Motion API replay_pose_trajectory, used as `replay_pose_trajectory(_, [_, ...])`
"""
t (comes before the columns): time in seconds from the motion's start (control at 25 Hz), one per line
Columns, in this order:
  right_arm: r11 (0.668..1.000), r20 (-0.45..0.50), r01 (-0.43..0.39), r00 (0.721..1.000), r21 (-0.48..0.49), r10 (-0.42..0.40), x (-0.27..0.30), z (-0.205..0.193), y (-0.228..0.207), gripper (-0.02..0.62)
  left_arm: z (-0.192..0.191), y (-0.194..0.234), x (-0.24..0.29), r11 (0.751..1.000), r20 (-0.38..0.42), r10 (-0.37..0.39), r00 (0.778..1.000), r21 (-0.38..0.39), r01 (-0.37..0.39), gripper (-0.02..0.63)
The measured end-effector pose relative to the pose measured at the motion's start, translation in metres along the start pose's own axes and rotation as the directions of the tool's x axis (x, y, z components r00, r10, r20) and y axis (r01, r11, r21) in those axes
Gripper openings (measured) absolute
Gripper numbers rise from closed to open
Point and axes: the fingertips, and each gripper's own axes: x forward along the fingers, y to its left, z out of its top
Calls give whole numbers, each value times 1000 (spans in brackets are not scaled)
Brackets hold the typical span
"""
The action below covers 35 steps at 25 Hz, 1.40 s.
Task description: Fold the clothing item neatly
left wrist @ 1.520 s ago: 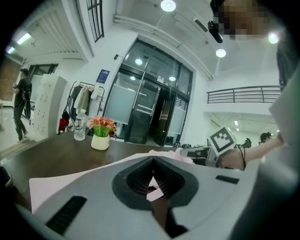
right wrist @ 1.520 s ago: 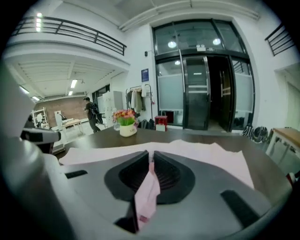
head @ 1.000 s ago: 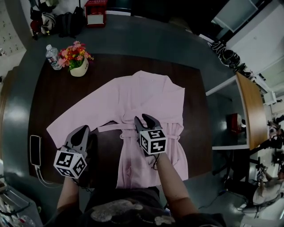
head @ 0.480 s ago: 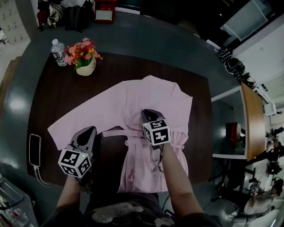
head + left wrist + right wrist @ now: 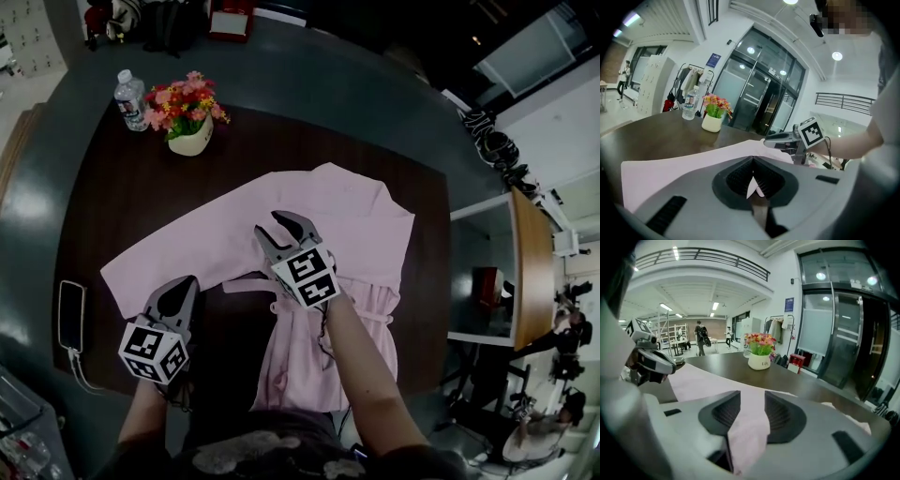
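On the dark brown wooden surface (image 5: 122, 206), ringed by grey floor (image 5: 375, 84), the pale pink cloth robe (image 5: 328, 216) lies spread centrally, the left gripper (image 5: 183, 286) pinching its seven-o'clock sleeve and the right gripper (image 5: 275, 225) opening its jaws around a fold.

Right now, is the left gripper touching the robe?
Touching. The left gripper view shows the left gripper shut, a sliver of pink robe pinched between its jaws.

Pink robe (image 5: 349, 214), centre frame: soft matt cloth is being presented. Table (image 5: 122, 208) beneath: dark wood, smooth, a faint sheen is being shown. Bottle (image 5: 129, 97), upper left: clear plastic. Pot (image 5: 191, 142) beside it: glossy white.
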Motion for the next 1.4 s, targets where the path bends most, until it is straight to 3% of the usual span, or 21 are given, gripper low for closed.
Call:
replay_pose_trajectory(0.12, [995,-95,2,995,99,7,-10,-29,11,130,-3,0,-2,1000,-8,3,1000,-5,-3,11])
replay_pose_trajectory(0.24, [974,-162,-68,981,215,104,-12,-59,30,130,-2,-3,-5,1000,-6,5,1000,6,-5,9])
replay_pose_trajectory(0.48, [958,89,-17,996,285,-8,-67,-15,35,129,9,-16,-18,999,55,22,998,41,-24,11])
replay_pose_trajectory(0.84, [938,382,25,909,347,-166,-233,22,62,22,7,-90,-86,993,126,57,990,93,-69,11])
replay_pose_trajectory(0.96, [930,429,35,880,366,-202,-295,14,77,7,-6,-127,-108,990,134,47,990,122,-64,11])
replay_pose_trajectory(1.12, [933,464,32,861,360,-208,-363,-9,108,2,-31,-185,-140,993,180,33,983,107,-53,9])
replay_pose_trajectory(1.28, [904,466,-22,862,426,-199,-391,-46,144,-2,-67,-231,-170,989,183,27,983,140,-53,11])
replay_pose_trajectory(1.4, [887,446,-63,879,457,-167,-390,-67,172,-2,-99,-243,-198,993,151,50,987,100,-66,9])
